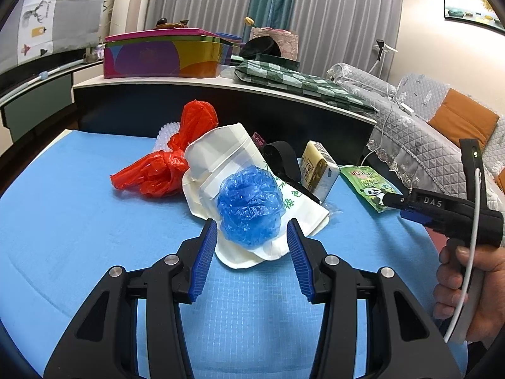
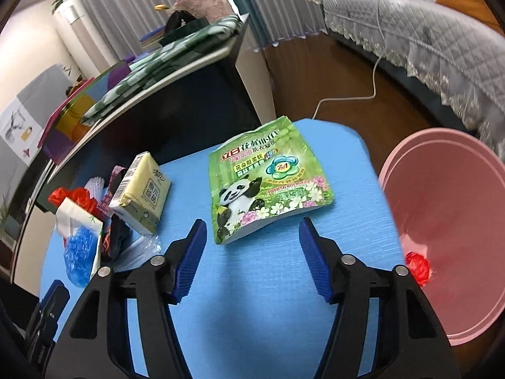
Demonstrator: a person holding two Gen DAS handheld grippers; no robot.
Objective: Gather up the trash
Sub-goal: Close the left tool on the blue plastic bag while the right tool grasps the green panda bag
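Blue mat [image 1: 79, 221]: left gripper [image 1: 252, 237] spread, straddling blue bag wad [image 1: 251, 208]; right gripper [image 2: 252, 237] spread, empty, lined up below green pouch [image 2: 268, 177]; pink bin [image 2: 457, 221] frame right, ready for drop-off.

The bench [image 1: 79, 208] wears plain sky blue; a crumpled bag [image 1: 251, 210] is deeper, translucent blue; the knotted bag [image 1: 164, 164] is bright red; the pouch [image 2: 268, 180] is leaf green with a black-and-white panda; the tissue pack [image 2: 142, 194] is pale yellow; the bin [image 2: 454, 221] is soft pink; the folded cloth [image 1: 300, 83] is green-and-white checked.
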